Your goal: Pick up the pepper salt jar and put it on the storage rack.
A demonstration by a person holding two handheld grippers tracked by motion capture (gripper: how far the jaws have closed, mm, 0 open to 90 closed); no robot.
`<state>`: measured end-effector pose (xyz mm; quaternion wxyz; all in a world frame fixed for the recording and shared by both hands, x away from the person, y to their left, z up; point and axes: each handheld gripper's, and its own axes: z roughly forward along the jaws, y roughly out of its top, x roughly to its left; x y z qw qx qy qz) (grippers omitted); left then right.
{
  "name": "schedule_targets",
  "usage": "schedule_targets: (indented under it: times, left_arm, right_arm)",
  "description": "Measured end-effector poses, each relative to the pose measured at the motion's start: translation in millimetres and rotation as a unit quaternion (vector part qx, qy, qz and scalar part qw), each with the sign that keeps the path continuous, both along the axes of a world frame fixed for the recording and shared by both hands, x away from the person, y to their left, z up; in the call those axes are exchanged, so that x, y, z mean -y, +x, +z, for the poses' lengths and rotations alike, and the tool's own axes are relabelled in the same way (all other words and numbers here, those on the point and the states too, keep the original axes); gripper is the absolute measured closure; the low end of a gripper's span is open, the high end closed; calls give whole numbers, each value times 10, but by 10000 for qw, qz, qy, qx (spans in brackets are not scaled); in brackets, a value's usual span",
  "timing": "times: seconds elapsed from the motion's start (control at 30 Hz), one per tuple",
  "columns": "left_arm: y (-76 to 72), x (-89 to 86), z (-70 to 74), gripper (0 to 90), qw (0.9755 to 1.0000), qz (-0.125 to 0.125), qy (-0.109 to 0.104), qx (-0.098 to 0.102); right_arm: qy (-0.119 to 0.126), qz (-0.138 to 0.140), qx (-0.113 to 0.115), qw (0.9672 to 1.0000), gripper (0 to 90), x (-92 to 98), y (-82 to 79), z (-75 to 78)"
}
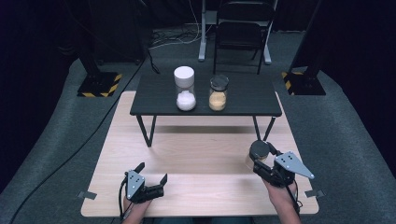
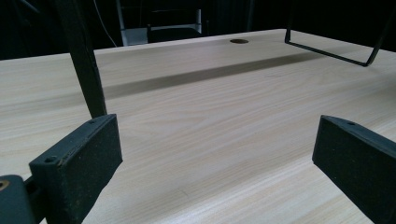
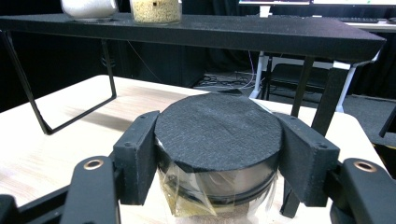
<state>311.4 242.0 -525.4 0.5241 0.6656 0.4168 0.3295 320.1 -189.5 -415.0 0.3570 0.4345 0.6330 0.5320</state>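
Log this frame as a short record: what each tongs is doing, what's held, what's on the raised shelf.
right tongs: shut on black-lidded jar, at the lid
left tongs: open, nothing between, over wooden table
black shelf: white-lidded jar with white contents; dark-lidded jar with tan contents
jars on shelf: upright, side by side, apart

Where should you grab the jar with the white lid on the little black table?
Probably around its clear glass body, below the white lid, coming in level from the front. The jar with the white lid stands upright, tall and round. The orange-filled jar stands close at one side, so the open left gripper needs care.
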Motion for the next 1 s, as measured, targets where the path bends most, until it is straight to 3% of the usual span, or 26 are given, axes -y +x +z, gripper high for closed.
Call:
schedule_targets:
  times: [1.0]
  left_arm:
    - [-6,-2,-1,11,10000,-12,-11,22]
  right_arm:
    - [10,211,158,9997,343,-27,15,326]
